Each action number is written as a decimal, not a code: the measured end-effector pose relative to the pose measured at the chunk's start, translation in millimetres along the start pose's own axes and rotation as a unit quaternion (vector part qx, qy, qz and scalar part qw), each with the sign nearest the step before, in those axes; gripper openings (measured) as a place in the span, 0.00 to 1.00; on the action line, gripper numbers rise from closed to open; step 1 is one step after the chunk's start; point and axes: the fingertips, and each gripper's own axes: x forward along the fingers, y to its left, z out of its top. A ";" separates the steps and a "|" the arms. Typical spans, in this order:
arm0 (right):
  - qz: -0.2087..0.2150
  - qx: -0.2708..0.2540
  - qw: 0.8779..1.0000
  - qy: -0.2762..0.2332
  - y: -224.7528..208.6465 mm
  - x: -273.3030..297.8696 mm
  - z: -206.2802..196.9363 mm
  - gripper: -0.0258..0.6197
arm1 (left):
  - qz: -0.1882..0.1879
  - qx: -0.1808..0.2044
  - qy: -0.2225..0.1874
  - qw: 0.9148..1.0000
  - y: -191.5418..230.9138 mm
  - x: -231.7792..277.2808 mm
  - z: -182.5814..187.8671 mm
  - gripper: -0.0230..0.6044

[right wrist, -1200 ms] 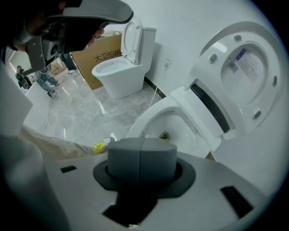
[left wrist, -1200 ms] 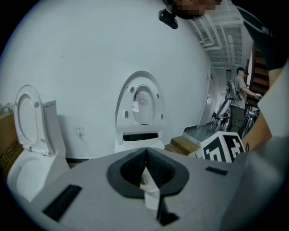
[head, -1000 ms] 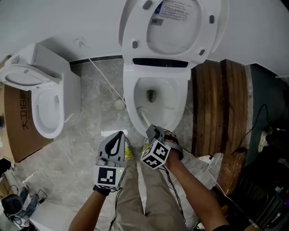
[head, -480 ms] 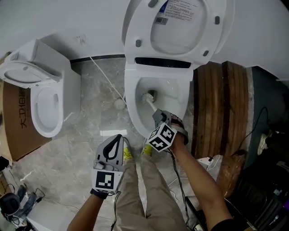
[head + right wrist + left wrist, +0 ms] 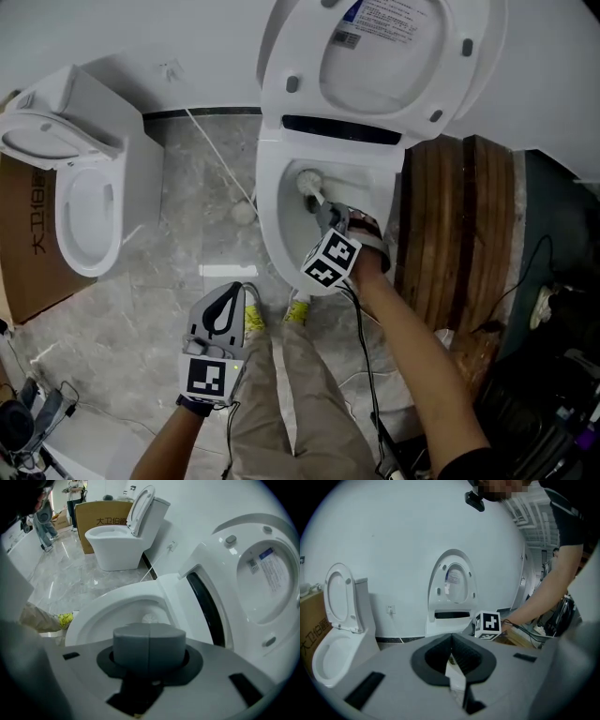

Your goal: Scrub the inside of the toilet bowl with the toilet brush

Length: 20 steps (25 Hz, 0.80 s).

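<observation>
The white toilet bowl [image 5: 281, 239] stands in the middle of the head view with its lid [image 5: 380, 56] raised. My right gripper [image 5: 327, 216] reaches over the bowl, shut on the toilet brush handle. The white brush head [image 5: 307, 180] lies against the back wall inside the bowl. In the right gripper view the bristles [image 5: 151, 618] show just beyond the closed jaws of my right gripper [image 5: 149, 641], inside the bowl [image 5: 108, 613]. My left gripper [image 5: 231, 298] hangs lower left over the floor, shut and holding nothing. In its own view the left gripper [image 5: 451, 641] faces the toilet [image 5: 451, 597].
A second toilet [image 5: 89, 202] with a raised seat stands at the left, a cardboard box [image 5: 28, 248] beside it. A dark wooden platform [image 5: 459, 234] flanks the bowl on the right. A white cable [image 5: 214, 155] and a round object [image 5: 244, 214] lie on the marble floor.
The right gripper has pushed the brush from the bowl's near left side up to its back wall. The left gripper has drifted slightly down and left.
</observation>
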 end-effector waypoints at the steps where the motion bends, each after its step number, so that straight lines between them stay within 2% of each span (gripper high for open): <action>1: -0.001 -0.002 1.000 0.002 -2.9 0.8 -1.8 0.27 | -0.001 -0.001 -0.002 1.000 -1.9 1.8 0.6 0.05; 6: -0.011 -0.005 1.000 0.011 -12.5 2.3 -18.4 0.26 | -0.008 0.001 -0.007 1.000 -13.1 8.0 4.1 0.05; 10: -0.017 0.012 1.000 0.021 -18.9 2.1 -33.7 0.26 | -0.017 0.017 -0.010 1.000 -17.7 14.5 6.2 0.05; 20: -0.016 0.032 0.999 0.037 -25.9 -5.3 -77.2 0.26 | -0.030 0.021 -0.010 0.999 -36.1 27.5 15.4 0.05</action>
